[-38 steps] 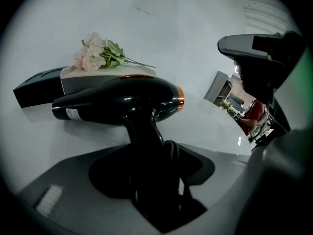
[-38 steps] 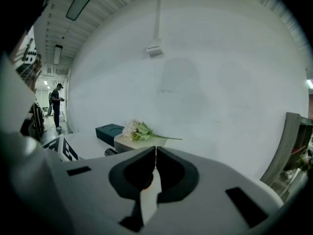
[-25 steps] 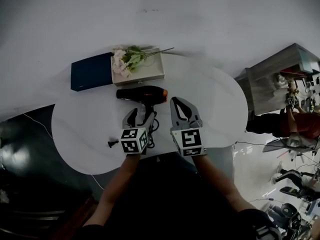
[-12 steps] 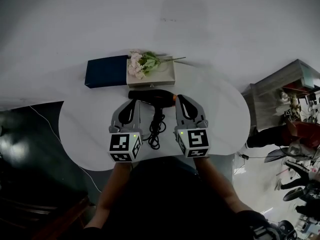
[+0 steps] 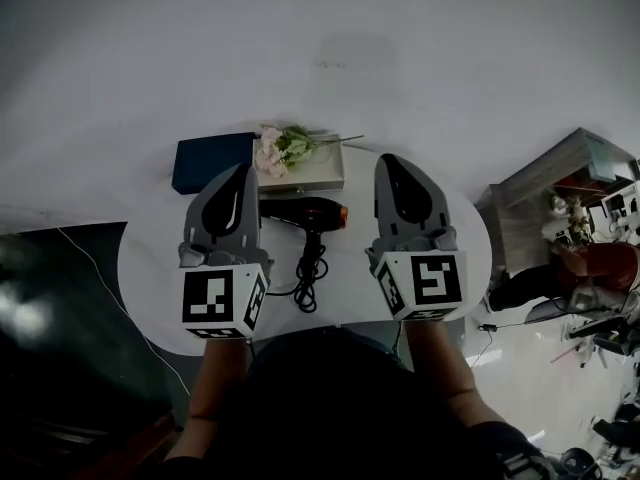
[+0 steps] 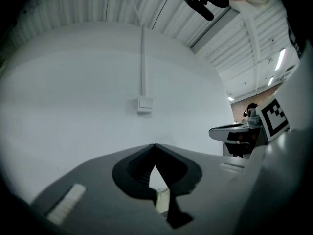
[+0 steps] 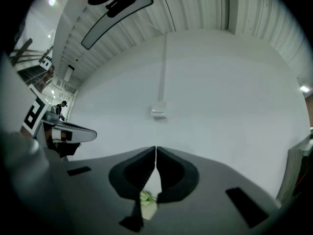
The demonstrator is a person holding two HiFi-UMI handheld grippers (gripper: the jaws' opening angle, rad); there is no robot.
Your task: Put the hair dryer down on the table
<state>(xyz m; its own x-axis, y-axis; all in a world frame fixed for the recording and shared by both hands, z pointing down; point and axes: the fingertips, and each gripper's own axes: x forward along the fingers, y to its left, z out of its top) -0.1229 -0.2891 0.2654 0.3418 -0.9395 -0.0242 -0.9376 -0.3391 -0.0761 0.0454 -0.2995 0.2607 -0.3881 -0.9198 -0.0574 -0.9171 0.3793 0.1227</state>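
The hair dryer (image 5: 303,211) is seen lying on its side on the round white tabletop (image 5: 150,268), its orange-ringed end to the right and its black cord (image 5: 308,276) bunched in loops on the near side. It is touched by neither claw. The left claw (image 5: 243,170) and the right claw (image 5: 390,160) are held above the tabletop, one on each side of it. The placing is therefore judged to be done, with the dryer left to rest on its own weight. It lies on the bare patch in front of a navy box (image 5: 212,162) and a pale box (image 5: 322,171) topped with pink flowers (image 5: 280,148), presumably so that those are not disturbed.

The state of the claws is settled by the gripper views. The left claw's tips are pressed together with nothing between them. The right claw's tips are closed to a hairline slit and likewise hold nothing. Both views face a white wall with a switch plate (image 6: 145,103) rather than the tabletop, so the claws are shown to be pointed well above the dryer, which the head view leaves unclear. Green leaves (image 7: 145,197) are glimpsed through the opening behind the right claw's tips. The dryer, cord and boxes are shown only in the head view.
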